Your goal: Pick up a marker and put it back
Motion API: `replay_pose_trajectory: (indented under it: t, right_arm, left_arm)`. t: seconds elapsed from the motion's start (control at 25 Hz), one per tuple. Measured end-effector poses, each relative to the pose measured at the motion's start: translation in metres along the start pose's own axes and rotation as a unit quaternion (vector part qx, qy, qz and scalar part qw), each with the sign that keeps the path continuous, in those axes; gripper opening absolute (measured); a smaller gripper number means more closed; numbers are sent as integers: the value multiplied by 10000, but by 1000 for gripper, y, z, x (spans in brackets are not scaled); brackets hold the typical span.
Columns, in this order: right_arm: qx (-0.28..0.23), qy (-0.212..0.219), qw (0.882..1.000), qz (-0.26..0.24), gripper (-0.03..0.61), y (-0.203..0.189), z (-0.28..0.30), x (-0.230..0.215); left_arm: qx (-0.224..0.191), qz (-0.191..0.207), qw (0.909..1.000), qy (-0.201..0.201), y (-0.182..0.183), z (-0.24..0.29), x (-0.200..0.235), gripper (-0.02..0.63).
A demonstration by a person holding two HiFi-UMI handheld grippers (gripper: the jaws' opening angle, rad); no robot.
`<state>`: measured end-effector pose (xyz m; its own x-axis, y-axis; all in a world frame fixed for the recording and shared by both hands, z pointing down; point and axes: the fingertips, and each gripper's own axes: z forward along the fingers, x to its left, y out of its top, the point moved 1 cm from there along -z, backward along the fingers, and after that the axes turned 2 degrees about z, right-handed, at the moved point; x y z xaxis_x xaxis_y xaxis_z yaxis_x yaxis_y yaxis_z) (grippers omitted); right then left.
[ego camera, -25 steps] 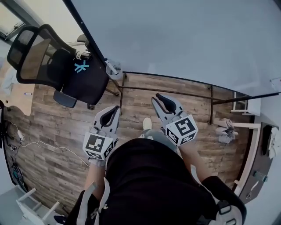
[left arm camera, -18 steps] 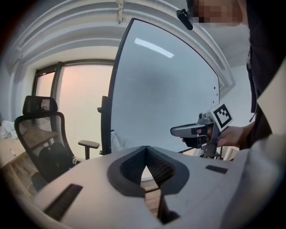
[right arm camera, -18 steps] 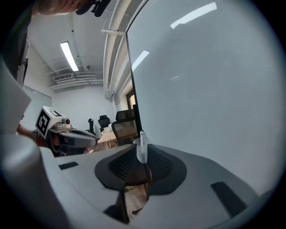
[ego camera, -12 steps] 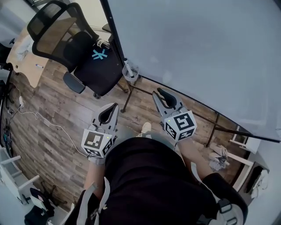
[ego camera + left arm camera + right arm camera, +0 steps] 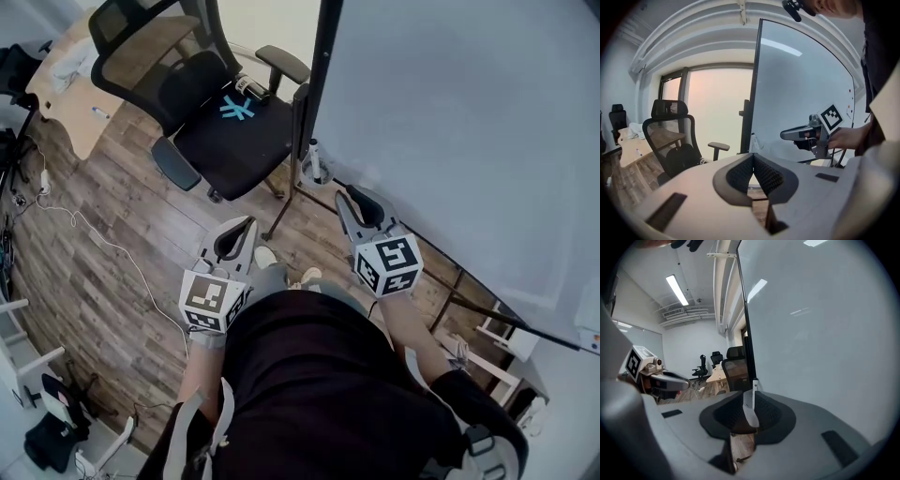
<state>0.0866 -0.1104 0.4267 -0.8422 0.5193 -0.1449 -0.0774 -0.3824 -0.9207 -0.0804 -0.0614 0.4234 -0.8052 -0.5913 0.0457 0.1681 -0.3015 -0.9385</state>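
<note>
As we stand on plank floor (image 5: 112,272) by whiteboard (image 5: 450,122), marker (image 5: 753,385) sits at its lower frame corner, near office chair (image 5: 225,131). L gripper (image 5: 247,225) jaws pressed together, empty; R gripper (image 5: 349,192) jaws barely apart, empty.

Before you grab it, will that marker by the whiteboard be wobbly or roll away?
Probably stiff and light: the marker looks like a slim plastic stick. It stands in a holder at the edge of the whiteboard, so it should lift straight out. Its barrel looks round and smooth, so laid flat it might roll.
</note>
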Motion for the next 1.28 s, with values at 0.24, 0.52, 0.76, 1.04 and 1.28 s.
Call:
replay_pose_trajectory:
  t: [0.24,0.52,0.76,1.04,1.28]
  right_arm:
    - [243,-124,9996,-82,84,3,35,6]
    - [563,-425,9974,-122,84,-4,63,2]
    - [815,-560,9950,-155,84,-4,88,1]
    - [1135,-879,9895,-150,84,-7,106,-4]
    - [1327,-1056,9853,-220,84,-12,116,-8]
  left_arm:
    - [142,-21,9999,1,-7,2,39,8]
    - [234,-45,9996,-122,-18,9,71,9]
    - [487,-15,9986,-191,-29,18,98,9]
    - [772,-35,9967,-249,-42,23,126,8]
    - [1277,-105,9904,-515,-66,27,136,8]
